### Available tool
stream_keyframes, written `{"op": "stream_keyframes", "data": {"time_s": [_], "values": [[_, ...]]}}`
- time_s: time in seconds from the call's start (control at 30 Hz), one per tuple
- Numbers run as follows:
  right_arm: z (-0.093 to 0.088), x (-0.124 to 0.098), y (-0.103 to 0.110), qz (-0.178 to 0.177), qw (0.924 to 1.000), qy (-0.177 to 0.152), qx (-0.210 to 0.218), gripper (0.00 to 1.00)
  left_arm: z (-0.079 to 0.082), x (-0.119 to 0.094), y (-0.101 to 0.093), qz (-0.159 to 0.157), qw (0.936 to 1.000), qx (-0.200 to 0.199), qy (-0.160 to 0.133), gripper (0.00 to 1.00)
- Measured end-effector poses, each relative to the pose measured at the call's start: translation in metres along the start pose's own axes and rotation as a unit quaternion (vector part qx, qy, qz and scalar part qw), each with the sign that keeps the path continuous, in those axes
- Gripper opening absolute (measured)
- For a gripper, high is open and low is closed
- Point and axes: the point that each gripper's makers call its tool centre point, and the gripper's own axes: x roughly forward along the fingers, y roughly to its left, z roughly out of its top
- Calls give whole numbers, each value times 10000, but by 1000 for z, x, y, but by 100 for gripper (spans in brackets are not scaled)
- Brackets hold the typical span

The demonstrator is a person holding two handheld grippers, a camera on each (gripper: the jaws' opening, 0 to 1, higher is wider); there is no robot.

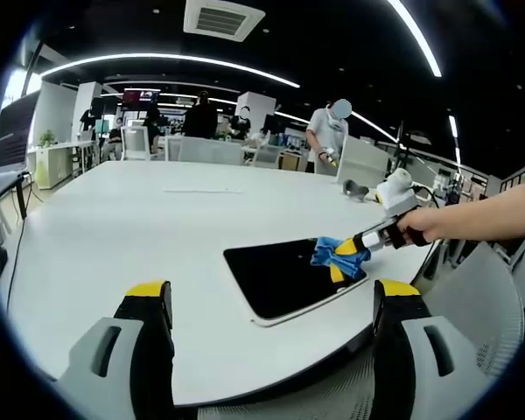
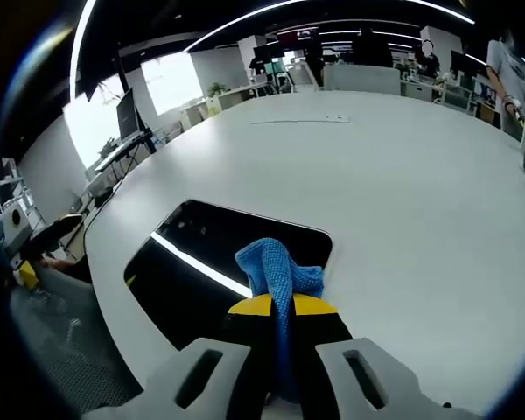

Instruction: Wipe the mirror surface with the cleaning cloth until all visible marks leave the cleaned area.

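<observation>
A dark rectangular mirror (image 1: 284, 276) (image 2: 206, 254) lies flat on the white table (image 1: 157, 227) (image 2: 402, 175) near its front edge. My right gripper (image 1: 346, 262) (image 2: 280, 311) is shut on a blue cleaning cloth (image 1: 334, 254) (image 2: 276, 267), which rests on the mirror's right edge. A hand (image 1: 424, 223) holds that gripper from the right. My left gripper (image 1: 271, 302) stands open, its yellow-tipped jaws wide apart in front of the mirror with nothing between them.
Grey chair backs (image 1: 472, 350) stand at the table's near edge. Other things lie on the table at the far right (image 1: 376, 188). People (image 1: 328, 136) and more chairs stand beyond the far side. A thin strip (image 2: 297, 121) lies mid-table.
</observation>
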Motion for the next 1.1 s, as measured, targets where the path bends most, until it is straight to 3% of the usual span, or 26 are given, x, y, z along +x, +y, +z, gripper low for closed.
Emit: {"op": "stream_keyframes", "data": {"time_s": [0.2,0.3,0.57,0.7,1.1], "values": [[0,0,1,-65,10000,-8,-64,0,0,0,0,1,10000,1,2,94],[-1,-1,3,-107,9998,-57,169,0,0,0,1,7,10000,-2,-4,94],[-3,-1,3,-46,9996,-89,248,0,0,0,0,-7,10000,1,0,94],[-6,-4,9,-71,10000,25,-13,0,0,0,0,-19,10000,9,8,94],[-19,-14,21,44,9996,187,-229,0,0,-1,0,-6,10000,7,6,94]]}}
